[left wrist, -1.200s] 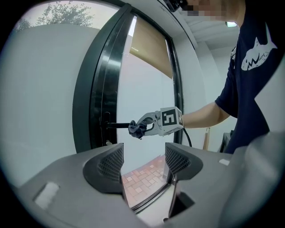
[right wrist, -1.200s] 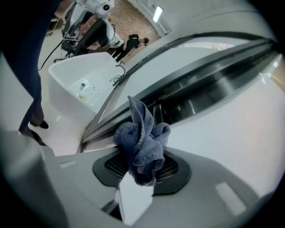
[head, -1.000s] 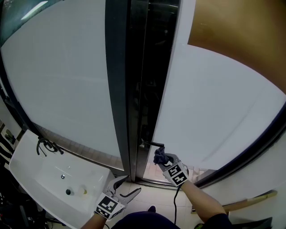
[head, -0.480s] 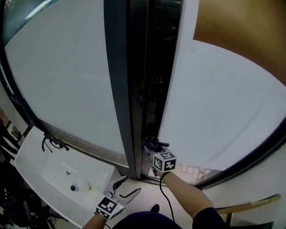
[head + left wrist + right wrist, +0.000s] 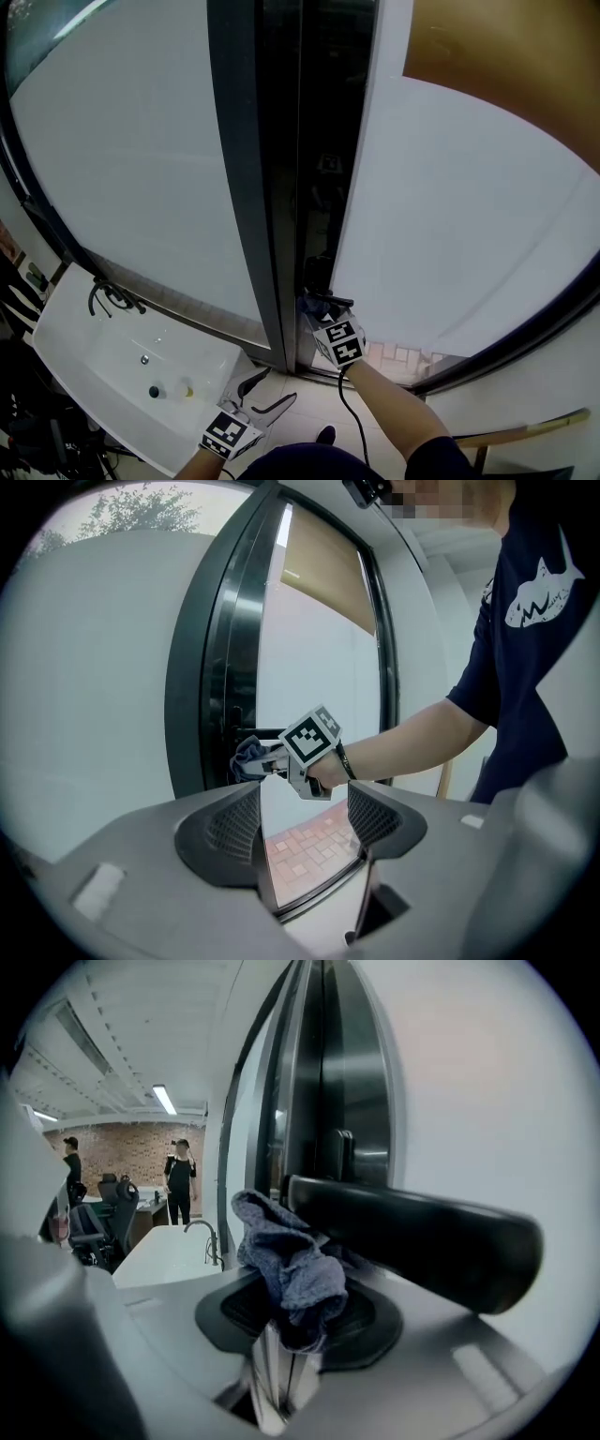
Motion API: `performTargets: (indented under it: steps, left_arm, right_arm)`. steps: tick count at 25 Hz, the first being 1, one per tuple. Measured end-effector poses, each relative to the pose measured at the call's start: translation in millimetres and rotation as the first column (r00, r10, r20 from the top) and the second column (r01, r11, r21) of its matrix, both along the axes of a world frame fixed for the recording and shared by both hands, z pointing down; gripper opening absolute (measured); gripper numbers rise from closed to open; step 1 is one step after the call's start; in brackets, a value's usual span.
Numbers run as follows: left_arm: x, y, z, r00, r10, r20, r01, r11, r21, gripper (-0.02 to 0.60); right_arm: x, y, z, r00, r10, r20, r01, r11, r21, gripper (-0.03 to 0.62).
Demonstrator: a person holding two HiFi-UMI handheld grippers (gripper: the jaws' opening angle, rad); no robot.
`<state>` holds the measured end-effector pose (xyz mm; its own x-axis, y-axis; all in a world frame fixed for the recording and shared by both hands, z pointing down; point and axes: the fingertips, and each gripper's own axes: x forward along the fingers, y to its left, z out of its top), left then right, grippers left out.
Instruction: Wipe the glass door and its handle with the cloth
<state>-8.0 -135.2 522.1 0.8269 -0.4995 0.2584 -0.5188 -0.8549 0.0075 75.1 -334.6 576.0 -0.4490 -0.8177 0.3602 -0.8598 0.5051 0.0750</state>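
low down, pressing blue cloth (image 5: 292,1279), clamped in right gripper (image 5: 298,1326) jaws, against black handle (image 5: 422,1237) beside dark door frame (image 5: 246,187); holding left gripper (image 5: 305,822) jaws apart, empty, near white sink (image 5: 84,375).

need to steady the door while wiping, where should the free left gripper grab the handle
Probably the handle, on its straight bar toward the rounded free end, clear of the cloth. It lies level, so bring the left gripper in from the front, jaws above and below the bar.
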Motion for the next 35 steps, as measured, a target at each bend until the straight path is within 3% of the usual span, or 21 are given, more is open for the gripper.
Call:
performTargets:
  steps: [5,10,15,20,25,28,30,31,33,34,35]
  left_arm:
    - [0.4,2.6,0.1,1.000,-0.003,-0.001,0.003,1.000,0.000,0.287]
    - [-4.5,4.7,3.0,1.000,-0.008,0.001,0.008,1.000,-0.003,0.287]
    - [-2.7,7.9,0.2,1.000,-0.010,0.001,0.010,1.000,0.001,0.287]
    - [-7.5,7.8,3.1,1.000,-0.026,0.008,0.026,1.000,-0.009,0.287]
    - [-5.9,4.3,1.1,1.000,-0.027,0.004,0.027,1.000,-0.002,0.287]
    - [-3.0,4.7,-0.5,1.000,-0.021,0.001,0.021,1.000,0.000,0.287]
    - [-3.4,5.1,0.8,1.000,-0.021,0.004,0.021,1.000,-0.004,0.287]
    - [-4.1,5.0,2.3,1.000,-0.021,0.007,0.021,1.000,-0.007,0.287]
    - [-4.8,4.9,5.3,1.000,-0.020,0.013,0.021,1.000,-0.015,0.287]
    - [-4.5,5.1,6.2,1.000,-0.019,0.016,0.020,1.000,-0.017,0.287]
    - [-3.9,5.2,6.5,1.000,-0.018,0.019,0.019,1.000,-0.018,0.287]
  right_arm:
    - [25.8,10.4,13.7,0.998,0.051,-0.029,-0.053,0.997,-0.051,0.137]
    - [22.3,17.4,-5.6,0.988,0.042,0.145,-0.041,0.999,-0.004,0.137]
    - [-3.7,-1.4,-14.2,0.980,0.021,0.197,-0.022,1.000,0.003,0.138]
    - [-9.9,-5.7,-9.3,0.992,0.004,0.123,-0.003,1.000,-0.008,0.137]
    - [10.6,-0.2,8.2,0.998,0.019,0.062,-0.015,0.997,-0.071,0.138]
    - [30.3,8.1,27.0,0.991,0.071,0.110,-0.057,0.991,-0.122,0.138]
    - [40.8,15.2,35.1,0.951,0.114,0.288,-0.068,0.984,-0.166,0.138]
    - [44.3,17.7,40.0,0.898,0.146,0.415,-0.063,0.976,-0.207,0.138]
    - [46.7,20.3,57.2,0.734,0.239,0.636,-0.028,0.946,-0.323,0.138]
    - [45.6,20.1,67.5,0.661,0.283,0.695,-0.007,0.928,-0.371,0.138]
    - [43.0,18.6,75.9,0.617,0.308,0.725,0.011,0.917,-0.398,0.138]
